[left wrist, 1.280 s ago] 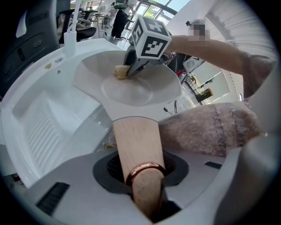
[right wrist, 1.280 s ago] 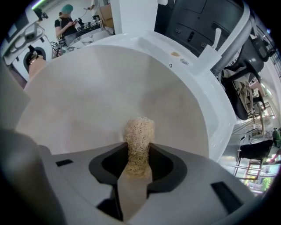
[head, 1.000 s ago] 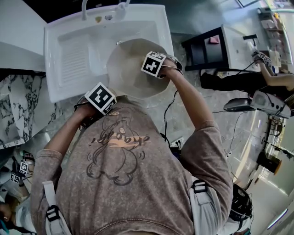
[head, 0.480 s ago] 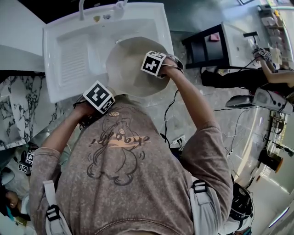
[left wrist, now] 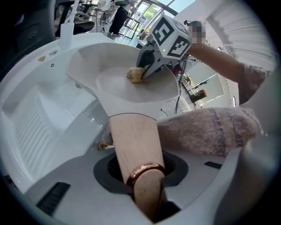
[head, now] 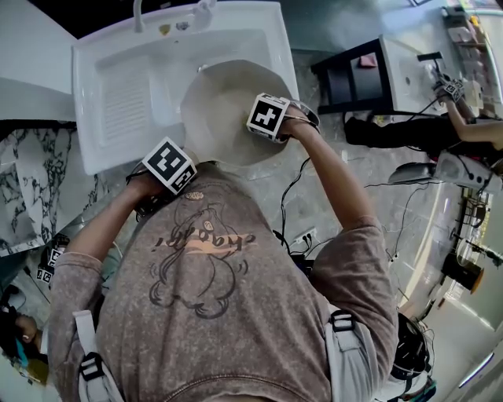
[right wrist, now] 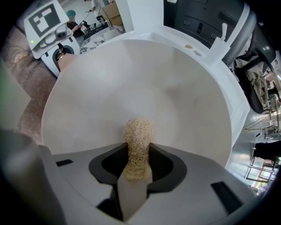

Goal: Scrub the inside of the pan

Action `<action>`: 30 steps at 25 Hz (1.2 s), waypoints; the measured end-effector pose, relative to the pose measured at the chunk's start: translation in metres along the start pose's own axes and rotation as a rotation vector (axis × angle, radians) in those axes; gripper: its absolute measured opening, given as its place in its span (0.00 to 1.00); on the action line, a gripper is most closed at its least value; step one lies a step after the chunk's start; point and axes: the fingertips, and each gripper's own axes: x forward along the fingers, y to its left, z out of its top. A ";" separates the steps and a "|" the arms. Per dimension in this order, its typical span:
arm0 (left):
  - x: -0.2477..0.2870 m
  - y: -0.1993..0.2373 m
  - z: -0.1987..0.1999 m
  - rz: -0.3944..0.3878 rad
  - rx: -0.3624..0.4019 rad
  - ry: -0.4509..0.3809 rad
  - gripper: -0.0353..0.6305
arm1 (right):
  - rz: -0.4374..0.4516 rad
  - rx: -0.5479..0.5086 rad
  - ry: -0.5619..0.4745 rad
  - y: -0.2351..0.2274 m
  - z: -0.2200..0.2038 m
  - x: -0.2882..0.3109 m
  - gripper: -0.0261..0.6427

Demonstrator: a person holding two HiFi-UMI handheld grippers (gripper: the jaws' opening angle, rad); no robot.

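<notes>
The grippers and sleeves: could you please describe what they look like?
Left gripper and right gripper have pale grey bodies, dark recesses round the jaws and white cubes with black square markers. A black cable hangs near the right one. The sleeves are mottled brownish-grey.

I work at a white sink [head: 85, 118]. Its ribbed drainboard [head: 126, 102] takes the left side and the faucet [head: 140, 14] stands on the far rim. My pan [head: 212, 118] sits in the right basin, overlapping the near rim.
</notes>
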 end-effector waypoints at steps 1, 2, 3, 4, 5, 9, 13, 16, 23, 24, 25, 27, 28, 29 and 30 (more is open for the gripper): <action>0.000 0.000 -0.001 0.000 0.001 0.001 0.24 | 0.007 -0.001 -0.004 0.005 0.000 0.000 0.27; 0.000 0.001 -0.001 0.002 0.002 0.001 0.24 | 0.009 -0.001 -0.002 0.008 0.000 -0.001 0.27; 0.000 0.001 -0.001 0.003 0.002 0.001 0.24 | 0.005 0.001 0.011 0.010 -0.002 -0.002 0.27; 0.000 0.001 0.000 0.003 0.002 0.000 0.24 | -0.004 0.006 0.030 0.011 -0.006 -0.004 0.27; 0.000 0.001 0.000 0.000 0.000 -0.002 0.24 | -0.016 0.014 0.044 0.011 -0.008 -0.006 0.27; 0.000 0.000 0.000 -0.034 -0.014 -0.020 0.24 | -0.052 0.110 -0.025 0.008 -0.003 -0.011 0.27; -0.002 0.000 0.001 -0.032 0.001 -0.020 0.24 | -0.045 0.224 -0.346 0.011 0.037 -0.039 0.27; -0.001 0.001 0.003 -0.015 0.014 -0.015 0.24 | -0.083 0.291 -0.478 0.014 0.041 -0.064 0.27; -0.004 0.004 0.003 -0.022 -0.007 -0.036 0.24 | -0.171 0.546 -0.805 0.016 0.029 -0.117 0.27; -0.004 0.005 0.003 -0.024 -0.016 -0.039 0.24 | -0.176 0.580 -0.835 0.017 0.026 -0.121 0.27; -0.005 0.005 0.004 -0.024 -0.025 -0.042 0.24 | -0.184 0.606 -0.856 0.019 0.024 -0.122 0.27; -0.006 0.008 0.005 -0.018 -0.040 -0.049 0.24 | -0.200 0.646 -0.888 0.022 0.020 -0.125 0.27; -0.007 0.009 0.006 -0.013 -0.045 -0.052 0.24 | -0.209 0.665 -0.907 0.022 0.019 -0.127 0.27; -0.007 0.011 0.006 -0.008 -0.049 -0.056 0.24 | -0.220 0.682 -0.928 0.021 0.018 -0.129 0.27; -0.008 0.012 0.006 -0.003 -0.054 -0.060 0.24 | -0.233 0.696 -0.950 0.019 0.017 -0.132 0.27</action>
